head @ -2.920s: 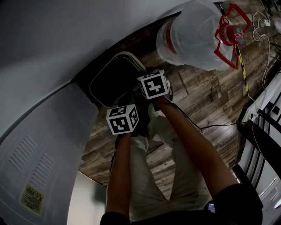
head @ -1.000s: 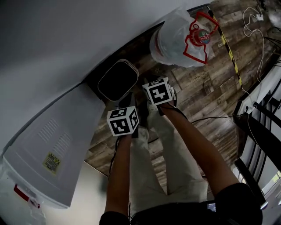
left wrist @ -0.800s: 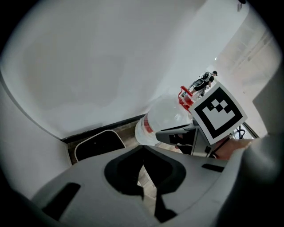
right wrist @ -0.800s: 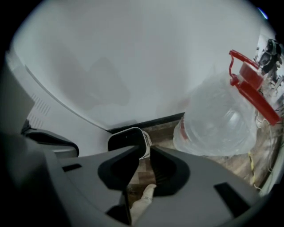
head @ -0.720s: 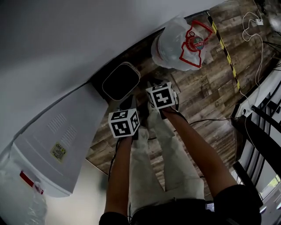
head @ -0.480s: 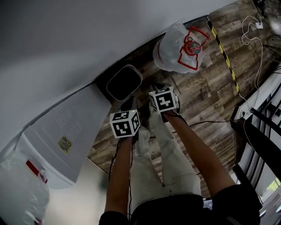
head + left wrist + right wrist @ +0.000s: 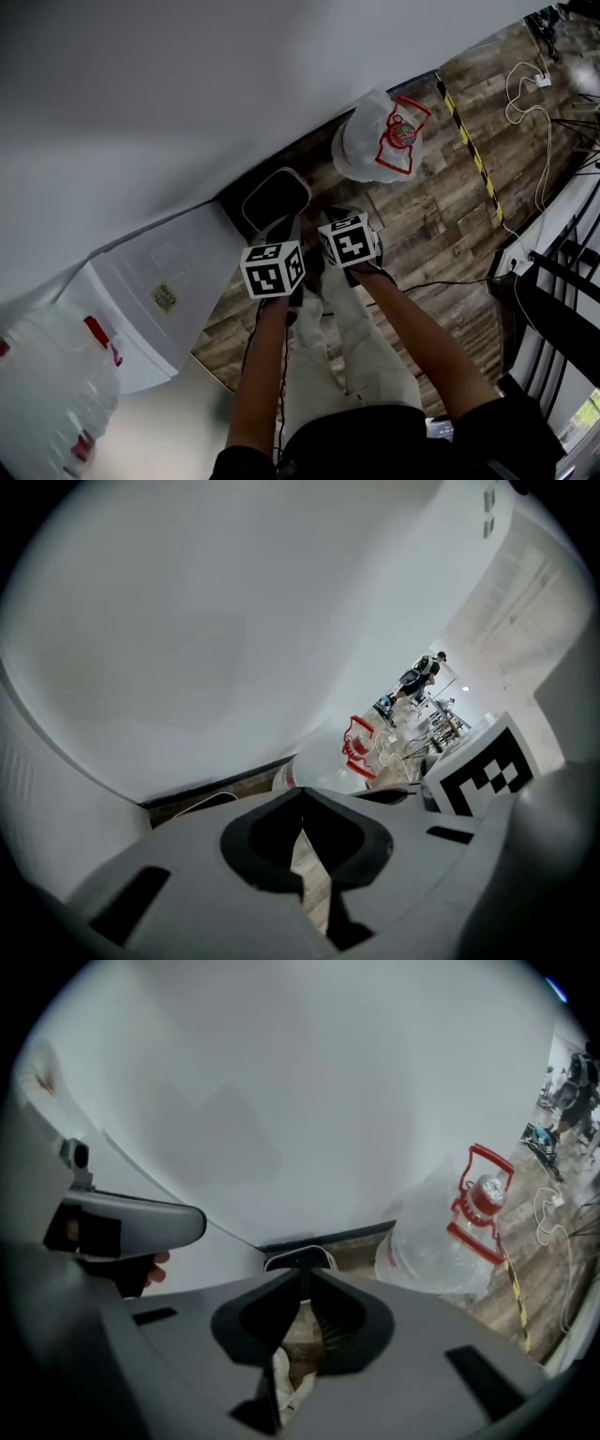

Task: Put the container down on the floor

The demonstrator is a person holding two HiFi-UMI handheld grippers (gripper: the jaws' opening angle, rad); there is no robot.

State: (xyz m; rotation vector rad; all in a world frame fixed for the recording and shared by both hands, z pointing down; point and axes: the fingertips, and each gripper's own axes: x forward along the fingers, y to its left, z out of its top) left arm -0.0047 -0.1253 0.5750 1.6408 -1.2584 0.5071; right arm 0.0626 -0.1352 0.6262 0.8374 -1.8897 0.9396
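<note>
The container [image 7: 275,199] is a black tub with a white rim. It stands upright on the wooden floor [image 7: 441,225] against the wall's dark baseboard. In the head view my left gripper [image 7: 284,226] and right gripper [image 7: 329,217] hang side by side above and just in front of it, not touching it. Both are shut with nothing between the jaws. The right gripper view shows the container's rim [image 7: 298,1258] just past my shut right gripper [image 7: 302,1275]. In the left gripper view my shut left gripper [image 7: 302,796] hides most of it.
A large clear water bottle [image 7: 380,141] with a red handle and cap lies on the floor right of the container, seen too as the bottle [image 7: 436,1241]. A white appliance [image 7: 159,291] stands left of it, with another water jug [image 7: 47,375] beyond. Cables [image 7: 525,94] trail at right.
Both grippers have drawn back and up from the container, which stays on the floor. The view has pulled away, so the container and the bottle look smaller, and the white appliance and a second jug have come into sight.
</note>
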